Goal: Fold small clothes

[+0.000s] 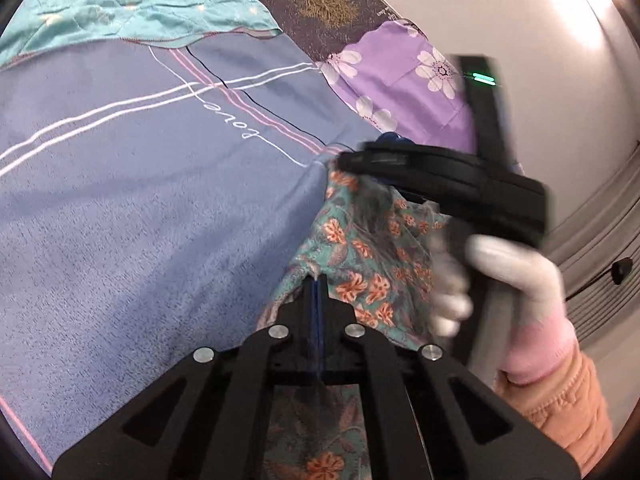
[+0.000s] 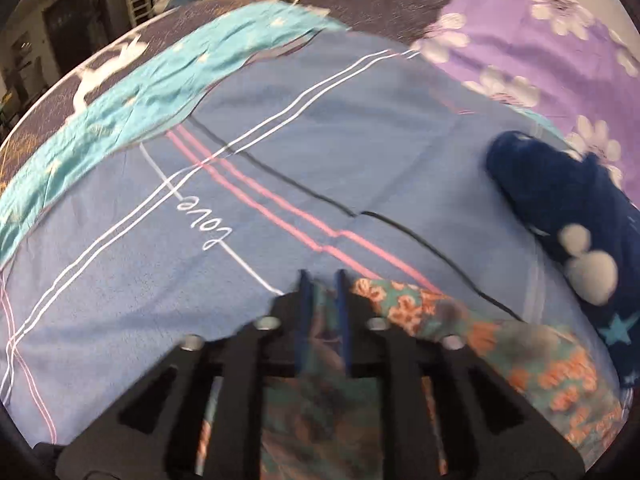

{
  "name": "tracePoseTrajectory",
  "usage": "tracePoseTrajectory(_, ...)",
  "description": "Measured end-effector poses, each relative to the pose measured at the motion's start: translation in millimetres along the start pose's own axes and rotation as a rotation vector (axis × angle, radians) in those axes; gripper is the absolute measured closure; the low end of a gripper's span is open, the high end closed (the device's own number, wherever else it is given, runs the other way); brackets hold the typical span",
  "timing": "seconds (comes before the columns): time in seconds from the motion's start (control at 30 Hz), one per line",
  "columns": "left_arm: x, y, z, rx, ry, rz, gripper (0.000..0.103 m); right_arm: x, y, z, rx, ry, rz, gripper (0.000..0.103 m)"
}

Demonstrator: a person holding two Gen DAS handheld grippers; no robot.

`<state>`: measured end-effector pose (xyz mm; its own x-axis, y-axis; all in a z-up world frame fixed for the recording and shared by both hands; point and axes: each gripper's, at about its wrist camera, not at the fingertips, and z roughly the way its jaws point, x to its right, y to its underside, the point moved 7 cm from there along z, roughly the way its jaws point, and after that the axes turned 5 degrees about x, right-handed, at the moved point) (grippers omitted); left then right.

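Observation:
A small teal garment with orange flowers (image 1: 360, 248) hangs between both grippers above a blue sheet. My left gripper (image 1: 317, 280) is shut on one edge of it. My right gripper (image 2: 322, 280) is clamped on another edge of the same floral garment (image 2: 424, 308), with cloth bunched between the blue pads (image 2: 304, 300). The right gripper also shows in the left wrist view (image 1: 360, 160), held by a white-gloved hand (image 1: 508, 272), up and to the right of the left one. The garment's lower part drapes under both grippers.
The blue sheet (image 1: 140, 200) with white and pink stripes and the word "love" covers the bed. A turquoise cloth (image 1: 132, 12) lies at its far edge. A purple flowered cloth (image 1: 400, 80) lies far right. A dark blue garment with white spots (image 2: 568, 220) lies right.

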<state>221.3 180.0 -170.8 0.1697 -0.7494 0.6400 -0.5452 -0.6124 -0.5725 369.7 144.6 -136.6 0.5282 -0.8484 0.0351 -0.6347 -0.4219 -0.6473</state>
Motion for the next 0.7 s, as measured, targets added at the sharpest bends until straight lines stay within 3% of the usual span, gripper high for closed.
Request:
tracePoseTrajectory(0.13, 6.0, 4.8, 0.8, -0.020, 0.013, 0.030, 0.103, 39.2, 30.0, -81.4, 0.085, -0.062, 0.105, 0.066)
tracePoseTrajectory(0.27, 6.6, 8.1, -0.4, -0.031, 0.002, 0.034, 0.103, 94.1, 113.4, -157.0, 0.080, -0.085, 0.232, 0.066)
tracePoseTrajectory(0.33, 4.3, 9.7, 1.3, -0.041, -0.009, 0.037, 0.103, 130.1, 162.0, -174.6, 0.034, -0.011, 0.322, 0.066)
tracePoseTrajectory(0.4, 1.9, 8.2, 6.7, -0.053, -0.029, 0.045, 0.103, 171.3, 214.0, -167.9, -0.082, 0.148, 0.418, 0.065)
tracePoseTrajectory(0.43, 1.5, 8.2, 8.7, -0.056, -0.038, 0.050, 0.102, 183.4, 233.2, -162.4, -0.115, 0.182, 0.449, 0.067)
tracePoseTrajectory(0.47, 1.6, 8.5, 10.2, -0.060, -0.053, 0.059, 0.101, 187.8, 238.1, -167.3, -0.031, 0.138, 0.466, 0.067)
tracePoseTrajectory(0.57, 1.9, 7.9, 10.7, -0.059, -0.079, 0.078, 0.100, 178.7, 240.9, -185.9, -0.008, 0.170, 0.403, 0.064)
tracePoseTrajectory(0.63, 2.0, 6.5, 7.9, -0.055, -0.074, 0.070, 0.100, 174.8, 241.4, -207.3, 0.035, 0.109, 0.444, 0.063)
tracePoseTrajectory(0.7, 6.1, 7.7, -1.0, -0.053, -0.082, 0.082, 0.100, 196.3, 249.5, -240.7, 0.108, 0.118, 0.519, 0.062)
